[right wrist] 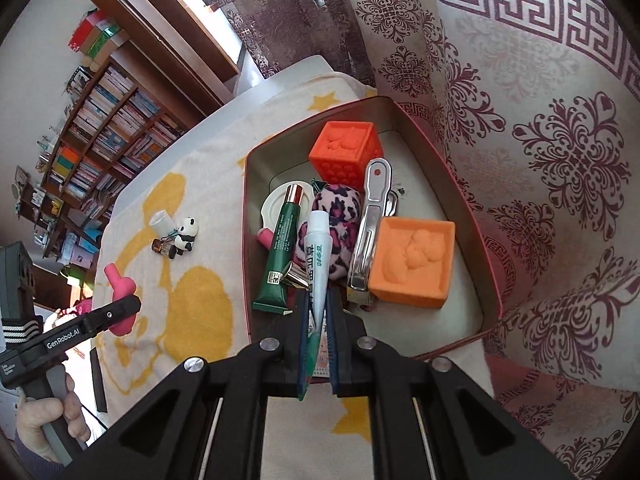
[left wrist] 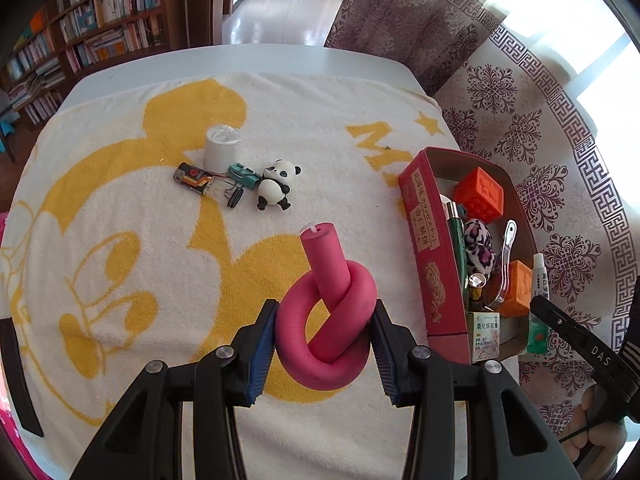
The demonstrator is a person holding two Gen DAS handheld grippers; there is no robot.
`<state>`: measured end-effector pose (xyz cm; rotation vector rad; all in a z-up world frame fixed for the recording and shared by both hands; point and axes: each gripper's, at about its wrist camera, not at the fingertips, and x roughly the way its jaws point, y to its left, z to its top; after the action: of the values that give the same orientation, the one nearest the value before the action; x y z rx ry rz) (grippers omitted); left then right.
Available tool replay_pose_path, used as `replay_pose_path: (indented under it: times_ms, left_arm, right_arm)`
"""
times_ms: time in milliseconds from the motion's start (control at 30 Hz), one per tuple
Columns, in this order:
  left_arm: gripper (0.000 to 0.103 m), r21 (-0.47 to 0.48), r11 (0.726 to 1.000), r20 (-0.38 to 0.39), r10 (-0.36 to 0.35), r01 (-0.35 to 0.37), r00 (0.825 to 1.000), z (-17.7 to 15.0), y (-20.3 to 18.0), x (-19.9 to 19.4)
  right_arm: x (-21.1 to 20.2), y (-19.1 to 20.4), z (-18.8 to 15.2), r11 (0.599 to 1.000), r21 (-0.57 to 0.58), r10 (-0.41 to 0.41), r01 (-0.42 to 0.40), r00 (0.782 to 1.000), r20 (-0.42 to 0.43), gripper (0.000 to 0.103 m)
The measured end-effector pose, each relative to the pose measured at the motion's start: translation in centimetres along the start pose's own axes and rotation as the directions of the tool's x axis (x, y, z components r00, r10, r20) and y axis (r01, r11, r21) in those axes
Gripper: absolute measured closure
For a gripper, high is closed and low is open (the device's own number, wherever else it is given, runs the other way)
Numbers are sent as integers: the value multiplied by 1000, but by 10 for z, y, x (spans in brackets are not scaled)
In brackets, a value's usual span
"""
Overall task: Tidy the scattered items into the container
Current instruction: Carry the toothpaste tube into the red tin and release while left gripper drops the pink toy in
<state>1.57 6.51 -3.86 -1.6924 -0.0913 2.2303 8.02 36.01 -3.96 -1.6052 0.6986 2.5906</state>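
Red hexagonal tin (right wrist: 486, 264) already part-filled; right gripper (right wrist: 319, 320) clamps white ointment tube (right wrist: 318, 256) over it, left gripper (left wrist: 325, 334) holds knotted pink foam tube (left wrist: 326, 312) beside it; panda figurine (left wrist: 276, 184) cluster remains on towel.

Both tools are matte black plastic with angular arms, triangular cut-outs and round silver screw heads. The left gripper (left wrist: 325, 344) carries ribbed blue pads (left wrist: 262, 354) on its inner faces; the right gripper (right wrist: 319, 320) has the same blue pads (right wrist: 305, 344). White lettering reads GenRobot.AI along one side and DAS on the other. A black-and-white striped cuff (right wrist: 18, 330) sits above the grey handle
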Motion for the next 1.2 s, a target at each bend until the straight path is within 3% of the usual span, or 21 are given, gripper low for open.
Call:
replay_pose_path:
  times_ms: [200,400,667,900,1067,1167,1200]
  left_arm:
    - [57,-27,1000,10,0,0,1000,-14,-13,-4]
    - [57,-22,1000,5,-9,9,1000,-17,-36,1]
    - [57,95,995,-23,-41,42,999,-8,-96,16]
    - [57,185,980,-36,-69,75,997,4,-146,29]
    - [56,198,975,-35,-93,98,995,21,-170,36]
    - [27,164,980,-34,-111,115,993,28,-173,35]
    - [25,159,981,-20,-112,114,993,27,-173,33]
  right_arm:
    - [19,-7,11,996,-81,-31,29,999,-20,92]
    - [11,-24,-5,990,-134,-41,35,998,-38,92]
    - [-17,-47,-28,992,-119,-32,29,999,-25,92]
    - [-31,-36,-50,979,-204,-29,24,999,-18,92]
    - [-33,-36,-56,972,-234,-33,26,999,-23,92]
    - [-35,-39,-57,974,-223,-35,28,999,-25,92]
    - [-36,-40,-57,975,-221,-38,32,999,-26,92]
